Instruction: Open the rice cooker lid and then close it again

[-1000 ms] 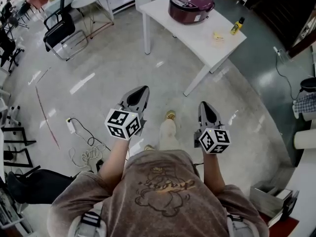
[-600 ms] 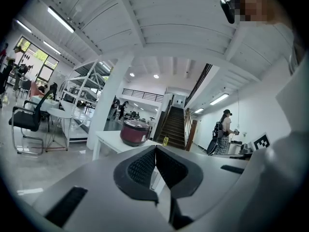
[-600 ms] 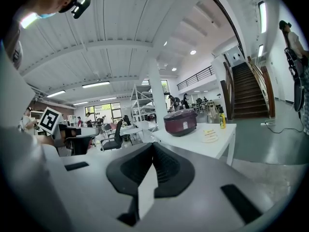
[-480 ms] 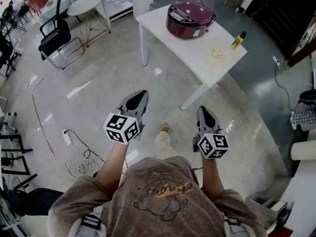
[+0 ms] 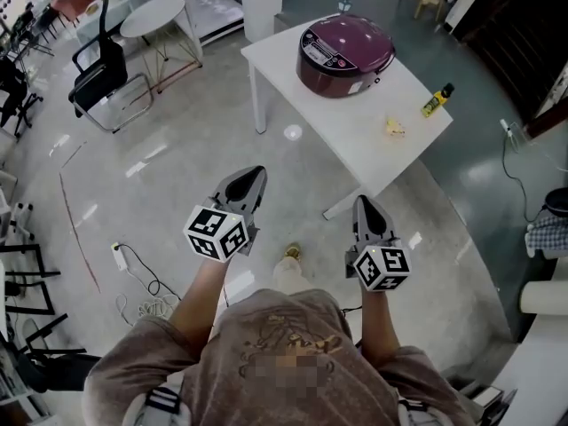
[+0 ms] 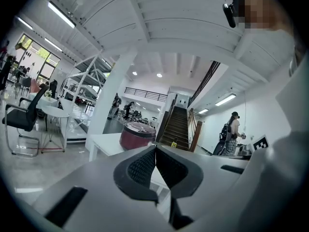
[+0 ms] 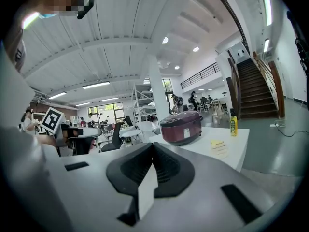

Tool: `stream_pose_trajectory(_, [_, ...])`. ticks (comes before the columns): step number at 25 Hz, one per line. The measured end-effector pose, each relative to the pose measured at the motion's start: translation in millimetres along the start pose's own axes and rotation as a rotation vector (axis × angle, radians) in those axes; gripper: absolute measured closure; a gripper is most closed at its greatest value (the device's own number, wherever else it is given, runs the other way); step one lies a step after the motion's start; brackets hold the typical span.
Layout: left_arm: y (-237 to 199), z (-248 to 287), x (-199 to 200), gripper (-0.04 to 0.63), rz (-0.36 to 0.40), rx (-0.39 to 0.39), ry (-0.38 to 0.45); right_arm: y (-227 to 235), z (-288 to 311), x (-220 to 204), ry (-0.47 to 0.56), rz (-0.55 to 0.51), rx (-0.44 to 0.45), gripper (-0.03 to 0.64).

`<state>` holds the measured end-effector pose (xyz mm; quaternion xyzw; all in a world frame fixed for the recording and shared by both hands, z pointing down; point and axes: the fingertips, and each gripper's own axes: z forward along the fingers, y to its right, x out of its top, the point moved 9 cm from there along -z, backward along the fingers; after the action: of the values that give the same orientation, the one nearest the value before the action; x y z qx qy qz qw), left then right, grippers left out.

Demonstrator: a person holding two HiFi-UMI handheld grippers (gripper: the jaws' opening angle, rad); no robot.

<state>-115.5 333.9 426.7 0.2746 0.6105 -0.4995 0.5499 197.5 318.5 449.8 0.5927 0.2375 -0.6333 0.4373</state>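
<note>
At the frame's top the rice cooker (image 5: 344,54) sits on the tabletop (image 5: 355,140), lid down, nothing begun, with left tongs (image 5: 256,174) and right tongs (image 5: 363,202) closed, empty, well apart from it.

I see a maroon round rice cooker (image 5: 344,55), a white worktop (image 5: 355,127), and a yellow bottle (image 5: 436,101).

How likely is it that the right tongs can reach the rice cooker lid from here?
Probably not yet. The right tongs, shut, hang over the floor short of the white table, with the rice cooker at its far end. Nothing blocks the path.
</note>
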Motion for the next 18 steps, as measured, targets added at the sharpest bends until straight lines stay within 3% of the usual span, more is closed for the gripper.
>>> stream_pose_trajectory(9, [-3.9, 56.5, 22.0, 0.572, 0.024, 0.048, 0.048, 55.3, 59.1, 30.7, 0.033, -0.035, 0.052, 0.614])
stream_pose_trajectory(18, [-21.3, 88.1, 25.1, 0.574, 0.027, 0.077, 0.057, 77.3, 101.5, 33.0, 0.027, -0.021, 0.081, 0.615])
